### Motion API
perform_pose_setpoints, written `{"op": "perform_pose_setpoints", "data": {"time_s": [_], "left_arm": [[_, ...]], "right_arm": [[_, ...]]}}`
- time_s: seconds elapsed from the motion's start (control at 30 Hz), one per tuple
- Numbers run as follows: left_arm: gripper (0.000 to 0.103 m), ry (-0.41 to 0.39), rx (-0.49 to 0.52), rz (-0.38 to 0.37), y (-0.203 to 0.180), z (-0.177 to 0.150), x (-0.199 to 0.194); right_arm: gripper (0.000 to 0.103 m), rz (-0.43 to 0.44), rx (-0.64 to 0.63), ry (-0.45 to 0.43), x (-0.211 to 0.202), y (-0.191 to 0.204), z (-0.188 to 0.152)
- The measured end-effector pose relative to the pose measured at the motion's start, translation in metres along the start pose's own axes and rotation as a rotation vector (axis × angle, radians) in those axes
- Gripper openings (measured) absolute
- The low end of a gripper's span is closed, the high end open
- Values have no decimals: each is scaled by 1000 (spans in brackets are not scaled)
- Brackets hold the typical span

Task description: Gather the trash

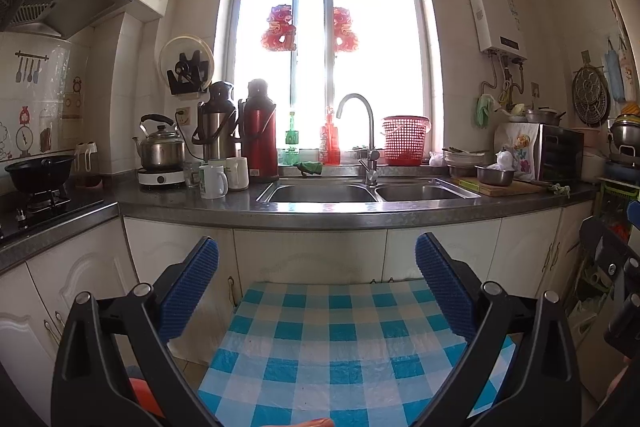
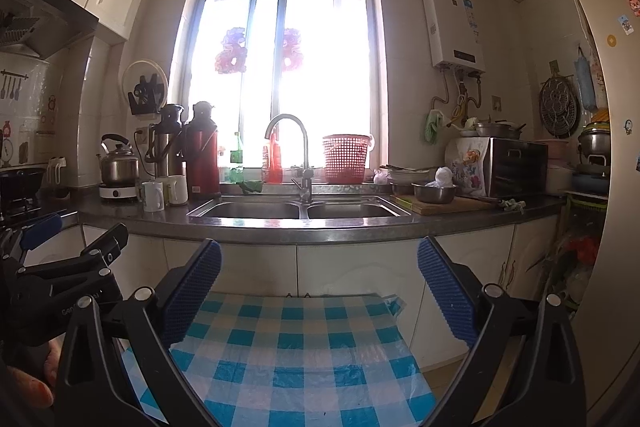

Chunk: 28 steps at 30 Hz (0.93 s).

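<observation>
A small table (image 1: 332, 347) covered with a blue-and-white checked cloth (image 1: 304, 379) stands just in front of the kitchen counter (image 1: 320, 213). On the counter sit mugs (image 1: 214, 181), a kettle (image 1: 160, 147), two flasks (image 1: 260, 131), a double sink (image 1: 320, 193), a chopping board (image 1: 500, 187) and a steel bowl (image 1: 495, 175).

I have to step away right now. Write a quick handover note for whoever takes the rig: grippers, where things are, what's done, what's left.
Left gripper: open, holding nothing, above the blue-checked tablecloth.
Right gripper: open, holding nothing, over the same cloth.
Both point at the sink counter.
Possible trash: a white crumpled bag in the steel bowl on the cutting board, and a green scrap at the counter's right end. Neither is clearly trash.
Done: nothing visibly collected.
Left: pick up the trash; no bin is clearly in view, only a red basket on the windowsill.
</observation>
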<state>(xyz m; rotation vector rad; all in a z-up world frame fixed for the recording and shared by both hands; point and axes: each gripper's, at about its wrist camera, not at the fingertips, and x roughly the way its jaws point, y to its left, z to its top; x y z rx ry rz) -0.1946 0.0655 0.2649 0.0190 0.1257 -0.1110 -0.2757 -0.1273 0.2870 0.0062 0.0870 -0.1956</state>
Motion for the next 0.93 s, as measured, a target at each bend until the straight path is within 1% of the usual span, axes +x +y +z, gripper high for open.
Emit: {"op": "perform_pose_setpoints", "data": {"time_s": [0.27,0.43,0.5,0.57,0.67,0.77,0.83,0.9,0.93], "left_arm": [[99,59,0,0,-1,-14,24],[99,126,-4,-18,-2,-35,48],[99,179,-11,-34,-2,-52,63],[99,247,-22,-42,-3,-71,79],[99,398,-41,-49,-5,-114,115],[99,519,-42,-23,-9,-153,147],[99,601,-59,-23,-10,-180,168],[99,659,-58,-9,-12,-201,184],[99,675,-52,3,-12,-206,189]], "right_arm": [[98,8,-3,38,19,0,-11],[98,11,1,87,40,-3,-25],[98,11,9,116,51,-6,-34],[98,7,19,149,63,-11,-45],[98,3,28,225,90,-17,-69],[98,-11,22,324,123,-22,-101],[98,-10,18,386,142,-24,-123],[98,-8,12,444,160,-24,-145],[98,-5,7,474,169,-23,-156]]}}
